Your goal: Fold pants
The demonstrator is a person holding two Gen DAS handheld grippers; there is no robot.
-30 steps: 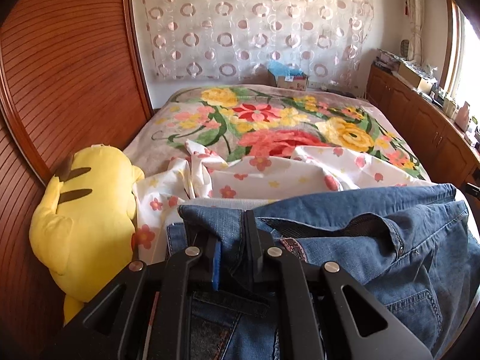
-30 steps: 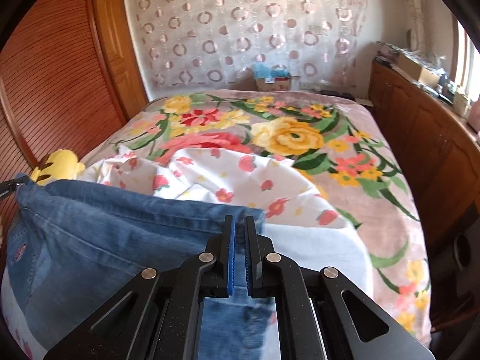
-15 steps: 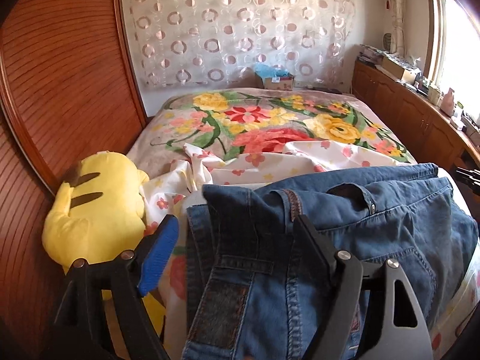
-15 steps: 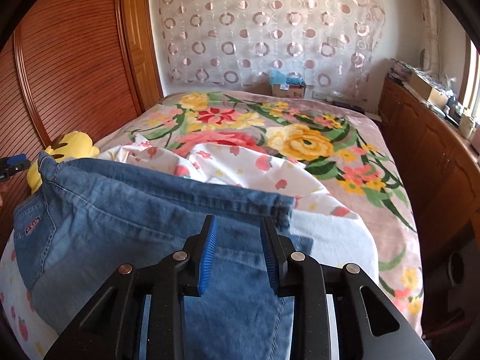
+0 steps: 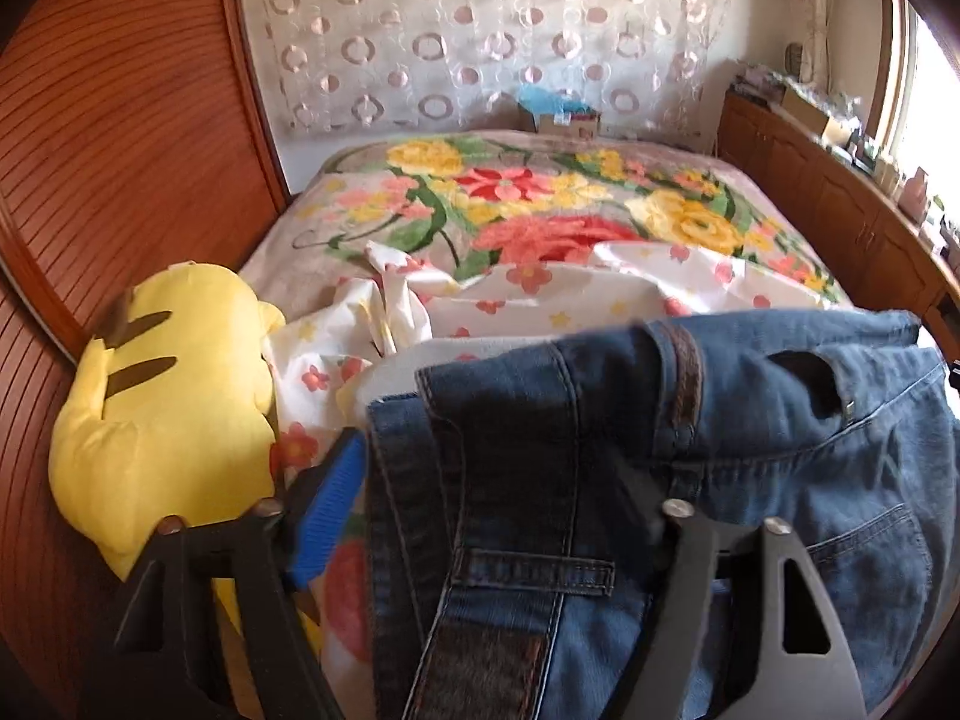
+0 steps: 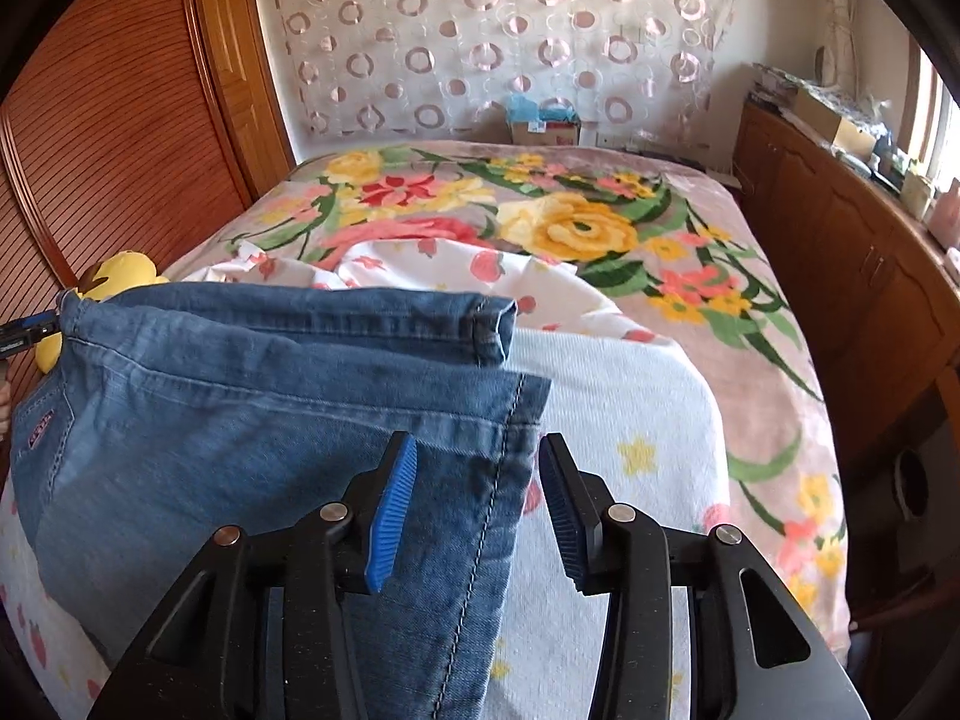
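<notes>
**Jeans lie loose between spread grippers**

Fingers of the left gripper (image 5: 480, 498) stand wide, straddling the jeans' (image 5: 660, 480) waistband. Right gripper (image 6: 477, 498) gapes too, over the hem end at 12 o'clock. Yellow plush toy (image 5: 162, 396) sits at 9 o'clock; floral blanket (image 6: 576, 228) stretches beyond.

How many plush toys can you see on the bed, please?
1: a yellow plush toy lies at the bed's left edge, against the wooden wardrobe, beside the jeans. Bedding may hide others.
</notes>
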